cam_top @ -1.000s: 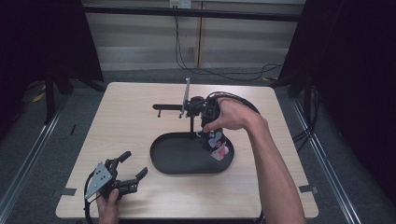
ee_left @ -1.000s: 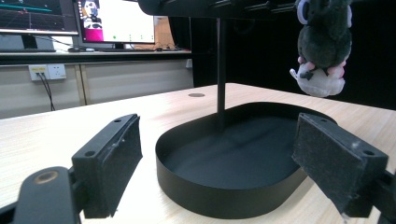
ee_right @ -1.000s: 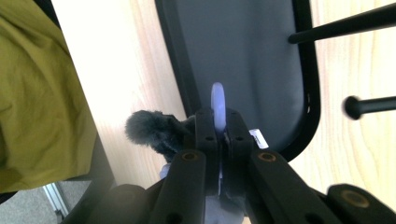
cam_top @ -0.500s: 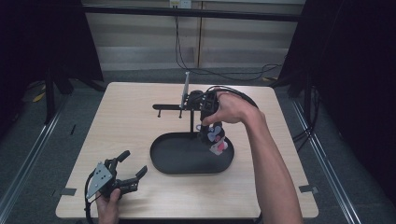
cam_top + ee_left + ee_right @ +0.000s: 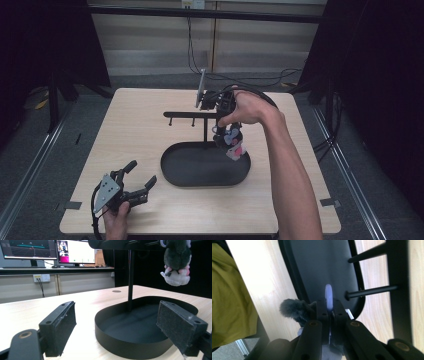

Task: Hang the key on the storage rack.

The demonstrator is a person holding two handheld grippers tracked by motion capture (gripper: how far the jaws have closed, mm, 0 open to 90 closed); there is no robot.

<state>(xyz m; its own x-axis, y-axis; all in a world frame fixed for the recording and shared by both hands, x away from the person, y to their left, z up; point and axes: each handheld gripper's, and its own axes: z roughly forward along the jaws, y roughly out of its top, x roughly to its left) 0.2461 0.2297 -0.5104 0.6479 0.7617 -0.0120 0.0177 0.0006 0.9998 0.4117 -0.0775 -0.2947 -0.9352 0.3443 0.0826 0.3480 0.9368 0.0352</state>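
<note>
Plush toy (image 5: 231, 142) hangs clamped beneath right claw (image 5: 223, 131).

black hand-held gripper (image 5: 134, 184), grey plate, bare forearms

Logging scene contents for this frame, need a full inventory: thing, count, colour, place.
Table: 1, light wood, centre of room.
Tray: 1, black, oval, mid-table.
Rack: 1, black, post rising from the tray, pegged bar on top.
Plush toy: 1, grey, white and pink, hanging above the tray's right end by a pale loop.
Monitors: 2, lit, on a far desk.
Left gripper: black, open, near the table's front-left.
Right gripper: black, shut on the toy's loop.
</note>
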